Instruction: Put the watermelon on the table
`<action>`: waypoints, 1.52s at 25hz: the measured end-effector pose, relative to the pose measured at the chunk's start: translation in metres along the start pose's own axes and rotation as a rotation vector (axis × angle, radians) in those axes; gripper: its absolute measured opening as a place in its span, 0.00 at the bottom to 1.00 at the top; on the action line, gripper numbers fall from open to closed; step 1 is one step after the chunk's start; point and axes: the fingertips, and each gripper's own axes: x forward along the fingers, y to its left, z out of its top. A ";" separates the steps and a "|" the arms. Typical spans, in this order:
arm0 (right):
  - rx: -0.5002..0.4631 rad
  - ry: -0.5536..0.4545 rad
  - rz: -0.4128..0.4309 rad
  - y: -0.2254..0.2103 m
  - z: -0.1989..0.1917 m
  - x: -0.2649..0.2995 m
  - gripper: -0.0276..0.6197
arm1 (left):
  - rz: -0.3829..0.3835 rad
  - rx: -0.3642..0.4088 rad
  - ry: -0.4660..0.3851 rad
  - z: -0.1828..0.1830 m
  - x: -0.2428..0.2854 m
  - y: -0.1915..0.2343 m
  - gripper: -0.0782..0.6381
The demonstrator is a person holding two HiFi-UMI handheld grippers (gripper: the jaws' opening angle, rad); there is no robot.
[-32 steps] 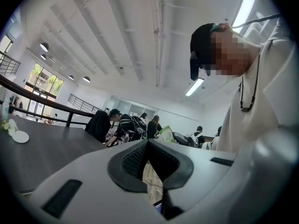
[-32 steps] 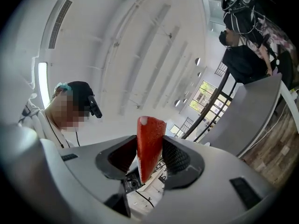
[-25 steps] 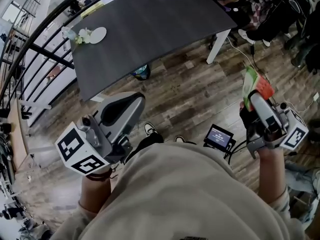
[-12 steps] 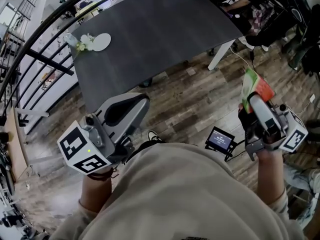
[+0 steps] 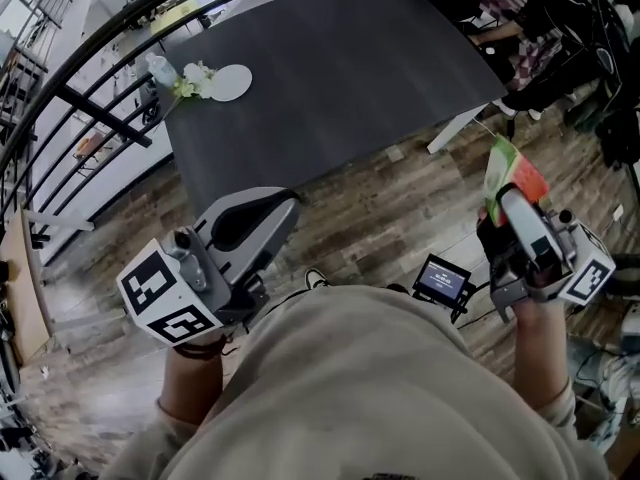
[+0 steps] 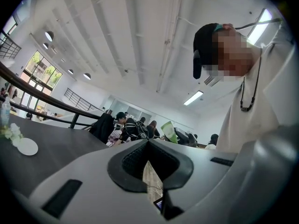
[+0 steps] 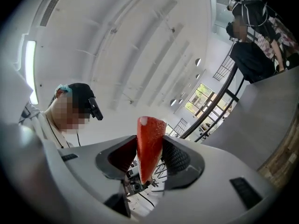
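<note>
Left tool [image 6: 148,142], jaws together; table [image 6: 51,147] beyond

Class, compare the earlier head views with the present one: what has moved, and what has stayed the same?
The person has stepped toward the table: its near edge now lies closer to both tongs in the head view. Nothing was grasped or released. The right tongs still clamp the watermelon slice; the left tongs stay shut and empty.

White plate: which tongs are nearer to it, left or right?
Left. The left tongs hang off the table's near edge, short of the plate; the right tongs, gripping the watermelon, are far to its right.
</note>
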 end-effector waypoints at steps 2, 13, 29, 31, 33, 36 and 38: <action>-0.010 0.017 0.007 0.005 -0.004 0.025 0.32 | 0.002 -0.021 0.010 0.004 -0.015 0.015 0.11; 0.002 0.081 0.050 0.003 -0.014 0.087 0.32 | 0.042 -0.062 -0.034 0.008 -0.043 0.041 0.11; 0.091 0.226 0.213 -0.097 0.027 0.203 0.32 | 0.327 -0.039 -0.150 0.054 -0.041 0.140 0.11; 0.102 0.228 0.218 -0.117 0.040 0.208 0.32 | 0.335 -0.033 -0.152 0.061 -0.024 0.154 0.11; 0.108 0.226 0.231 -0.133 0.054 0.213 0.32 | 0.337 -0.025 -0.148 0.068 -0.006 0.163 0.11; 0.122 0.224 0.248 -0.152 0.072 0.220 0.32 | 0.346 -0.014 -0.132 0.077 0.016 0.175 0.11; 0.134 0.230 0.258 -0.165 0.080 0.224 0.32 | 0.363 -0.013 -0.128 0.081 0.027 0.182 0.11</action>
